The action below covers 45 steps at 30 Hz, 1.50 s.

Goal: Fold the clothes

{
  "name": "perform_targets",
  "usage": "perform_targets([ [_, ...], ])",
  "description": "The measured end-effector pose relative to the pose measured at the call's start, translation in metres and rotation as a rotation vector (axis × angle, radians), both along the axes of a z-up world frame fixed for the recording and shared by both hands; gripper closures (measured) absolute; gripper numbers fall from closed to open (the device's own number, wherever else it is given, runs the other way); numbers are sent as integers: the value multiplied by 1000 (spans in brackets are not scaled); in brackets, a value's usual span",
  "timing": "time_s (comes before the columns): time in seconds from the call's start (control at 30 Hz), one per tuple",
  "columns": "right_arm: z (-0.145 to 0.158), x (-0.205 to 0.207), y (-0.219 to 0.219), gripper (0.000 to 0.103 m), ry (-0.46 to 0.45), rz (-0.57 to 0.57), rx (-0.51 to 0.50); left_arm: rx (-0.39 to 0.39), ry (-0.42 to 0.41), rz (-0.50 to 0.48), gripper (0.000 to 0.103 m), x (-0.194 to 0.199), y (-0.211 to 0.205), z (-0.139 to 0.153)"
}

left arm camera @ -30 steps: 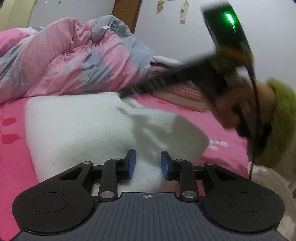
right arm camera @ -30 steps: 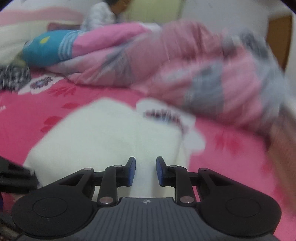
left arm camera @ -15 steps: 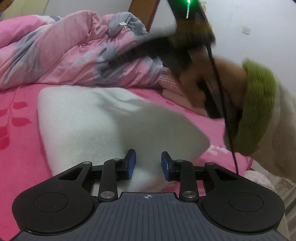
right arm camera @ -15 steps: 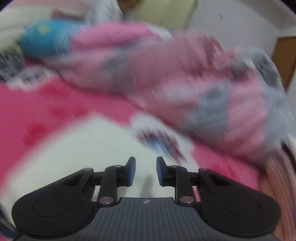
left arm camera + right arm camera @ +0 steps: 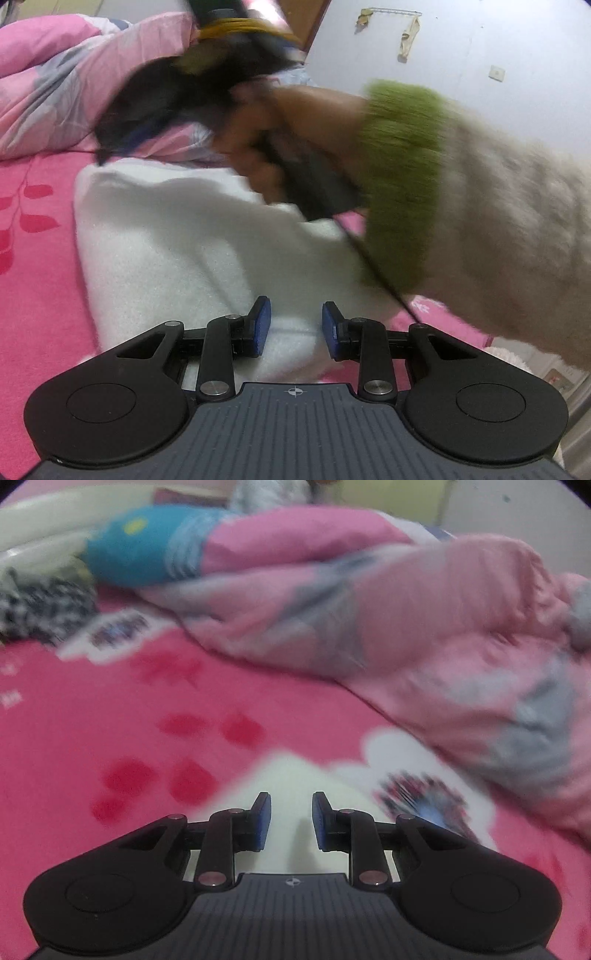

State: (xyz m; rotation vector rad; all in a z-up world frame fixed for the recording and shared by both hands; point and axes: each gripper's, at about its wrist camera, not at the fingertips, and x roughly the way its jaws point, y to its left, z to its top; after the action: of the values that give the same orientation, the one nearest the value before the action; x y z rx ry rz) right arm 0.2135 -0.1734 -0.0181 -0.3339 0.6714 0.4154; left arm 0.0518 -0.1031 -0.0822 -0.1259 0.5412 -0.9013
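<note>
A white fleece garment (image 5: 177, 236) lies folded flat on the pink bed sheet (image 5: 33, 266). My left gripper (image 5: 291, 328) hovers over its near edge, blue pads apart, nothing between them. A hand in a green-cuffed cream sleeve (image 5: 402, 177) carries my right gripper (image 5: 147, 110), blurred, across the garment to its far left corner. In the right wrist view my right gripper (image 5: 291, 819) is open just above a corner of the white garment (image 5: 291, 775), holding nothing.
A bunched pink and grey duvet (image 5: 424, 627) runs along the far side of the bed. A blue pillow (image 5: 147, 554) and a black-and-white checked cloth (image 5: 40, 609) lie at the far left. A person sits behind the duvet (image 5: 269, 491). Wall and a wooden door frame (image 5: 306, 26) stand behind.
The right hand has swept with its gripper from the right side leftward over the garment to its far corner. The left gripper has stayed over the near edge, rolling slightly.
</note>
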Motion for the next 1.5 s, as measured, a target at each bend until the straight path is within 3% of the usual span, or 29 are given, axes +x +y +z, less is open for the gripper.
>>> perform_targets([
  [0.13,-48,36,19,76,101,-15,-67,7,-1,4,73,2,-1,-1],
  [0.27,-38,25,16,76,75,-36,-59,-4,2,0,73,-1,2,-1],
  [0.37,-10,-1,2,76,22,-55,43,-9,1,2,73,-3,3,-1],
  [0.47,15,-35,-10,76,-5,6,118,-14,4,1,73,-5,5,-1],
  [0.6,5,-59,-12,76,54,64,71,-9,-2,3,73,-5,6,-2],
  [0.63,-13,-58,-11,76,81,58,26,-8,-3,7,73,-5,6,-2],
  [0.67,-27,-62,-12,75,46,62,28,-11,0,7,73,-3,8,-2],
  [0.73,-22,-60,-14,75,54,32,70,-17,4,6,73,-3,10,-3],
  [0.87,3,-72,-7,75,33,56,53,-10,-14,4,73,-8,7,-1],
  [0.93,14,-83,-10,76,17,99,132,-8,-18,6,73,-9,7,-1],
  [1.0,4,-84,-8,76,45,113,120,-6,-20,5,73,-9,7,-1],
  [1.03,-15,-82,-3,76,64,113,44,-4,-22,6,73,-10,8,0],
  [1.13,-26,-79,-10,75,67,94,114,12,-52,5,73,-13,10,1],
  [1.23,-12,-83,-13,75,72,79,119,36,-84,-3,72,-28,16,6],
  [1.4,22,-115,-26,75,17,113,218,50,-36,-8,70,-47,30,19],
  [1.5,-15,-121,-13,74,55,142,114,50,35,17,70,-57,38,19],
])
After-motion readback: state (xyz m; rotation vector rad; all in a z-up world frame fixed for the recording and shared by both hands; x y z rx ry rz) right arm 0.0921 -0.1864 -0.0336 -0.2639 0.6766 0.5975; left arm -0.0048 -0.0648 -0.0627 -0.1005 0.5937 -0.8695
